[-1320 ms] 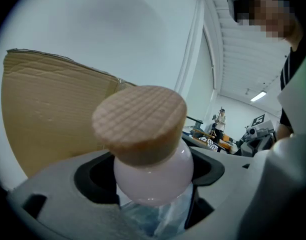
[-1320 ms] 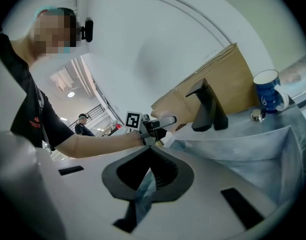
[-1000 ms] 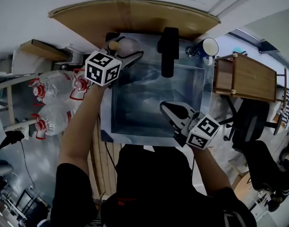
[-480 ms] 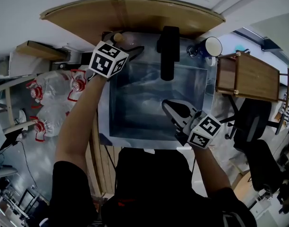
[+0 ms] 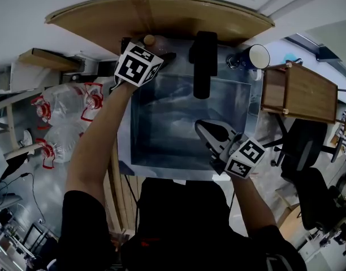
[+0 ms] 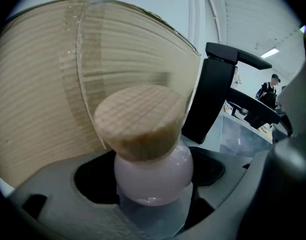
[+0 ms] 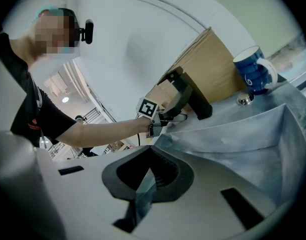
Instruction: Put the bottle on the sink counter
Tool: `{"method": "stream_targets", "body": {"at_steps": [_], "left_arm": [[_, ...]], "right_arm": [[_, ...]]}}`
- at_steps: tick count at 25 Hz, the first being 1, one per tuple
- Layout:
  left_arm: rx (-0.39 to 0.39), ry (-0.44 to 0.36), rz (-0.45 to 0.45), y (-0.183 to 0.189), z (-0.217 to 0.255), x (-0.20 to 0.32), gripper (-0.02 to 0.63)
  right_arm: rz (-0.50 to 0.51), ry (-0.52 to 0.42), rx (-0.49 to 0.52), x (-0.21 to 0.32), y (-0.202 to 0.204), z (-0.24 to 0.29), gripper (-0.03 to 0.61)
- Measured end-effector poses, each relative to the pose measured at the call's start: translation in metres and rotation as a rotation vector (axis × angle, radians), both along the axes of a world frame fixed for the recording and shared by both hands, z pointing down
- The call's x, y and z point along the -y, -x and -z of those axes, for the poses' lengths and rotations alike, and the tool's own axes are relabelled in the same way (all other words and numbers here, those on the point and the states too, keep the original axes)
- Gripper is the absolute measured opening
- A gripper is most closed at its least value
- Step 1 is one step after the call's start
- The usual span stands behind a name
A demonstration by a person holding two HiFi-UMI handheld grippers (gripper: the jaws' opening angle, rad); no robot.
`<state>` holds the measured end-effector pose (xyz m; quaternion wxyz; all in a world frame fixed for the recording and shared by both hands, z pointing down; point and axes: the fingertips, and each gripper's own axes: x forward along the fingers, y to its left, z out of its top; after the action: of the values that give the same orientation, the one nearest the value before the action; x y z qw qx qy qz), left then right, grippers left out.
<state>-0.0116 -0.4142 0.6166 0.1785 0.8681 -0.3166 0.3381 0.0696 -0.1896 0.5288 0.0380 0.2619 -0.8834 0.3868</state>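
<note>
- Left hand-held gripper (image 5: pixel 160 57): jaws clamped on the bottle (image 6: pixel 153 170), one on each side of its pale round body just under the stopper.
- Wooden stopper (image 6: pixel 140 121) fills the middle of the left gripper view. Everything below the bulge is cut off by the frame and the jaws.
- Bottle sits at the back-left corner of the sink (image 5: pixel 178 123), close in front of the brown board (image 5: pixel 161 16) and left of the black faucet (image 5: pixel 202 61).
- From the head view only the stopper tip shows above the marker cube. The body is hidden behind my gripper.
- The bottle's base is hidden in every view, so I can't tell whether it touches the desk (image 5: pixel 124 143) or hangs just above it. Its position suggests it is over the rim strip rather than the basin.
- Right hand-held gripper (image 5: pixel 210 133): jaws drawn together to a thin slit with nothing in them. It is over the front-right part of the basin, well apart from the bottle.
- Blue mug (image 5: pixel 256 55) stands on the back-right corner of the desk, right of the faucet.
- Water jugs (image 5: pixel 63 103) lie off to the left with red caps, partly covered by my left forearm.
- Wooden stand (image 5: pixel 297 92) is to the right of the sink. The dark shape beyond it is too murky to make out.
</note>
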Motion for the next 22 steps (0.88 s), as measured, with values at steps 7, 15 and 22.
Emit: {"method": "stream_targets", "body": {"at_steps": [7,15,22], "left_arm": [[0.07,0.009,0.0,-0.0015,-0.0048,0.004,0.396],[0.099,0.002,0.004,-0.0014,-0.0066,0.0053,0.396],[0.085,-0.015,0.021,-0.0019,-0.0066,0.0049,0.396]], "right_arm": [[-0.007,0.014,0.006,-0.0025,-0.0029,-0.0048,0.005],[-0.008,0.02,0.014,-0.0042,-0.0039,-0.0054,0.005],[-0.011,0.02,0.014,-0.0054,-0.0054,-0.0023,0.005]]}}
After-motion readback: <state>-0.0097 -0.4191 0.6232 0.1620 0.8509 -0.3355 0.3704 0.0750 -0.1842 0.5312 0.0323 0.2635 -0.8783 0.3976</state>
